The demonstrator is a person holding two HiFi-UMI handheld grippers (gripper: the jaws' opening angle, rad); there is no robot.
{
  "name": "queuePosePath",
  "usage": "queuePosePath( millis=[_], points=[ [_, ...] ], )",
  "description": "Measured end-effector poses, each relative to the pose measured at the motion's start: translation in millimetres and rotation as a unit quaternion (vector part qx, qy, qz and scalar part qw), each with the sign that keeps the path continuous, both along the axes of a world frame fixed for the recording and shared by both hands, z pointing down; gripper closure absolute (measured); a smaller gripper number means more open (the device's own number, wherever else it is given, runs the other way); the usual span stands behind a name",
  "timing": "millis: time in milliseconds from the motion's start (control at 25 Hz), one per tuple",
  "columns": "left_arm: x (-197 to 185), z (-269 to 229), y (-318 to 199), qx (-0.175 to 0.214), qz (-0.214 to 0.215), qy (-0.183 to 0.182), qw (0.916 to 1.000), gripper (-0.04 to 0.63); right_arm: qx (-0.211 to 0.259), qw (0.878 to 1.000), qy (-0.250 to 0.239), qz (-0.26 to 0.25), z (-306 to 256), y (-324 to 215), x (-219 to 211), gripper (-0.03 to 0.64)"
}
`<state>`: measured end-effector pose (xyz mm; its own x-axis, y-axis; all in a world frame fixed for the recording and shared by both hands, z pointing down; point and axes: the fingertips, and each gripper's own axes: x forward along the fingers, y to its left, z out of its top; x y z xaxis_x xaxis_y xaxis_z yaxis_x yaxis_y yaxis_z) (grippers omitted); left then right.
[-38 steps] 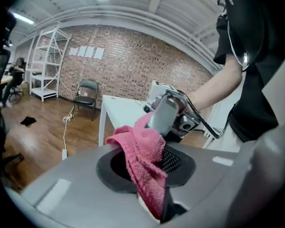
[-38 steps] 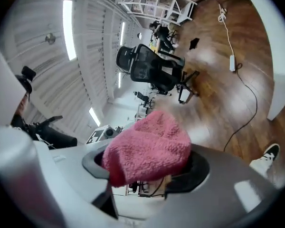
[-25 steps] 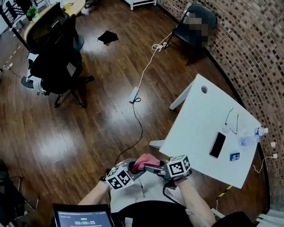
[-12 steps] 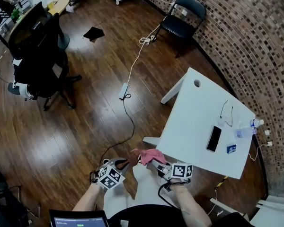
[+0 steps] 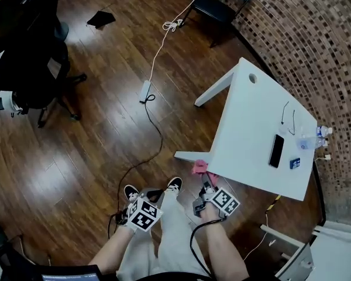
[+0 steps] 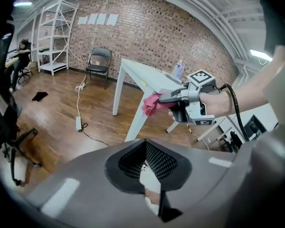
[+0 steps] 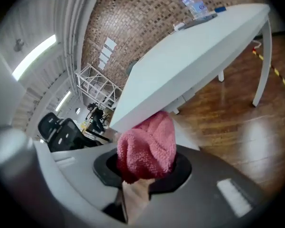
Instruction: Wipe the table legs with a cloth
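Presently, item by item, as you hold them.

Right gripper [image 5: 205, 179]: in your right hand, low beside the near corner of the white rectangular table [image 5: 251, 116]. Its jaws have just been closing and now clamp a bunched pink terry cloth [image 5: 199, 168], which bulges out past the jaw tips in the right gripper view.

Pink terry cloth: it sits just under the table's near corner, where the slanted white near leg [image 5: 190, 156] meets the top. Whether it touches the leg or the edge cannot be told.

Left gripper [image 5: 154, 195]: in your left hand, lower left of the right one and apart from the table, above your knees. The left gripper view shows its jaws a little apart with nothing between them, only light trouser fabric showing through the gap.

Second white table leg [image 5: 213, 89]: splayed out from the far corner, well apart from the cloth.

Table top, far end from you: a flat black phone [image 5: 276, 150], a pair of thin-framed glasses [image 5: 286, 119], a clear plastic bottle [image 5: 313, 138] at the edge and a small blue box [image 5: 295, 163] just beside the phone.

Dark wooden floor [image 5: 93, 157]: a white power strip [image 5: 145, 91] on a long cable, a black office chair [image 5: 23, 57] at the left and a black folding chair [image 5: 219, 2] by the brick wall [image 5: 316, 40].

Your black-and-white sneakers [image 5: 174, 185]: planted on the floor between the two grippers.
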<state>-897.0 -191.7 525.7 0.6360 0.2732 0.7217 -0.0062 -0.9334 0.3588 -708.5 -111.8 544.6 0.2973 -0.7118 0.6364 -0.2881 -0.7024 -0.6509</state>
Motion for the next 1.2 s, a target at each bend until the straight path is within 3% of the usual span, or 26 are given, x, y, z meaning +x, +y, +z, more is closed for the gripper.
queuePosePath(
  millis=[160,320,800,920,1200],
  points=[
    [15,43,8,-0.017,0.012,-0.01,0.9997,0.595,-0.09,0.991,0.087,-0.036,29,-16,14,0.54],
    [34,91,11,-0.033,0.015,-0.017,0.9992,0.595,-0.152,0.978,0.121,-0.081,69,-27,16,0.536],
    [44,229,-8,-0.064,-0.034,-0.028,0.997,0.595,-0.261,0.949,0.093,-0.15,277,-26,25,0.526],
    [49,268,-15,-0.067,-0.027,-0.027,0.997,0.595,-0.28,0.944,0.083,-0.156,339,-23,24,0.525],
    [71,370,-73,-0.017,0.011,-0.029,0.9994,0.595,-0.316,0.934,0.065,-0.152,490,-17,24,0.525]
  ],
)
